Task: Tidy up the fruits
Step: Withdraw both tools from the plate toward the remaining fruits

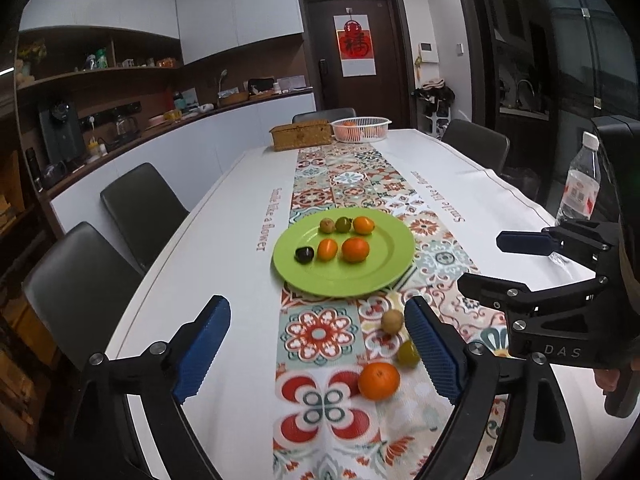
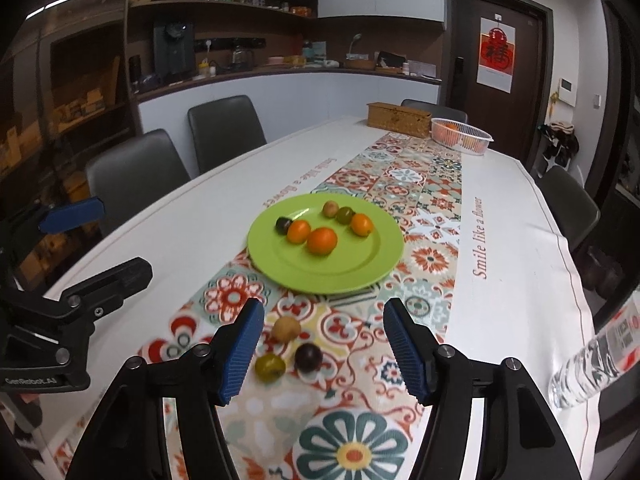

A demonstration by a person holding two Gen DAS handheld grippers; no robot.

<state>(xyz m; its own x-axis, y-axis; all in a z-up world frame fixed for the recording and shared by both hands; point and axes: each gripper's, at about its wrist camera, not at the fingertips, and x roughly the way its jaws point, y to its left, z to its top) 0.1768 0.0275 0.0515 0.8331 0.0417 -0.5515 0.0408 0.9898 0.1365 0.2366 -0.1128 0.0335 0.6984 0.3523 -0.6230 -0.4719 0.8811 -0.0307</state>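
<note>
Both grippers, left gripper [image 1: 318, 350] and right gripper [image 2: 322, 346], hang spread apart and empty over the table runner [image 1: 348, 178]. Six fruits sit on the green plate [image 1: 384, 276]; loose at its 6 o'clock lie a tan fruit [image 2: 286, 328], a green fruit [image 2: 270, 367], a dark plum [image 2: 308, 357] and an orange [image 1: 378, 381]. They look light, round and prone to rolling, probably bruisable, so I'd pinch gently across the widest middle.
</note>
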